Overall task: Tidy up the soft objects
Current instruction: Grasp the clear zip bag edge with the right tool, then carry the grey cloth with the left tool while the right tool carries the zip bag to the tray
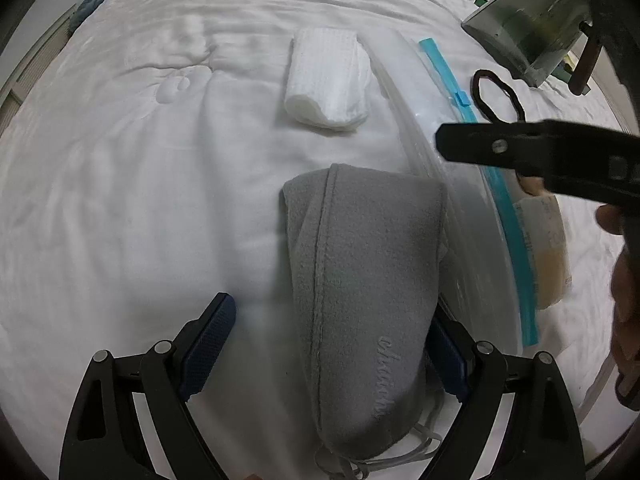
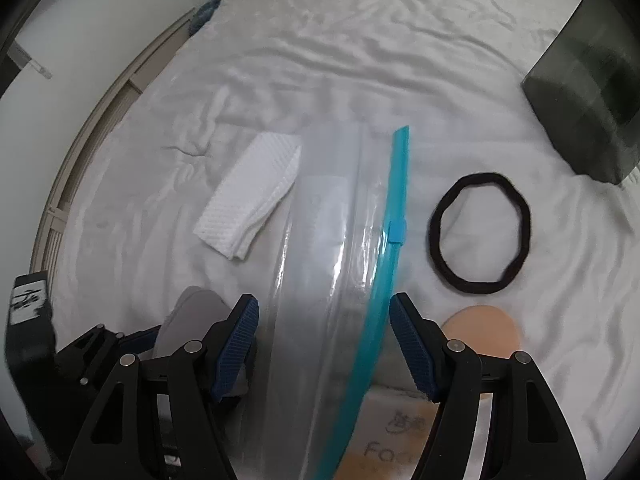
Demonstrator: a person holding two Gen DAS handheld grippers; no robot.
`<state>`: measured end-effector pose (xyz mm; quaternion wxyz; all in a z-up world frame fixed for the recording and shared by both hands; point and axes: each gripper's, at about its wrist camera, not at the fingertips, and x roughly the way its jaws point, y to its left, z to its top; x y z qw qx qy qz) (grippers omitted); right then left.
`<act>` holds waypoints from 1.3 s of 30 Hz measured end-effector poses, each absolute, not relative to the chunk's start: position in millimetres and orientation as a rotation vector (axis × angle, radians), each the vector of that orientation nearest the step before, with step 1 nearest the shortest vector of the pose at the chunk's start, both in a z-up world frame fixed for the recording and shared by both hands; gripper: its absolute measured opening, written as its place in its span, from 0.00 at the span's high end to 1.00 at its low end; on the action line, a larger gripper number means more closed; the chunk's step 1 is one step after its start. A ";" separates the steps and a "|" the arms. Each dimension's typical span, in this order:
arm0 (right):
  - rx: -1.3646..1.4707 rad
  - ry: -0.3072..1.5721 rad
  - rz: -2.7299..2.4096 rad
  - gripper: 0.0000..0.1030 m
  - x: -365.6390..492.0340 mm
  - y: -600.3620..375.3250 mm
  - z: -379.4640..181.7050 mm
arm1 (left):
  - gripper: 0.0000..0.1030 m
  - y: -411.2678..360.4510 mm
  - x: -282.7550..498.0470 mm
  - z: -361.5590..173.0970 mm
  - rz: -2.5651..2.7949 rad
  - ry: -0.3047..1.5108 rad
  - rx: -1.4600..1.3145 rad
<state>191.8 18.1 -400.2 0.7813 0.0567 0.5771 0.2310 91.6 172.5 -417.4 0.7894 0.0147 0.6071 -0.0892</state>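
- Grey fleece pouch point(image 1: 360, 280) lies on the white bedding point(image 1: 120, 200), its near end between the fingers of my left gripper point(image 1: 336, 344).
- My left gripper's jaws stand spread wide; the left pad point(image 1: 208, 344) is clear of the fleece, while the right pad sits right at its edge, and I cannot tell whether it touches.
- Beside the pouch on its right lies a clear zip bag point(image 2: 320, 280) with a teal seal strip point(image 2: 384, 264) and a blue slider point(image 2: 396, 234).
- My right gripper point(image 2: 324, 344) hangs over that bag with its jaws apart, the teal strip running between them, pads point(image 2: 236, 344) not pressing on it.
- I see a folded white cloth point(image 2: 248, 196) left of the bag, farther up the bed.
- A black hair band point(image 2: 480, 228) lies right of the bag, with a beige round pad point(image 2: 484, 328) just nearer me.
- A dark translucent box point(image 2: 588, 120) stands at the far right.
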 end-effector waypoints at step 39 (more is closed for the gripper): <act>0.034 1.134 0.441 0.92 177.2 23.3 -405.4 | 0.72 131.4 94.5 -405.5 -0.239 1.257 0.091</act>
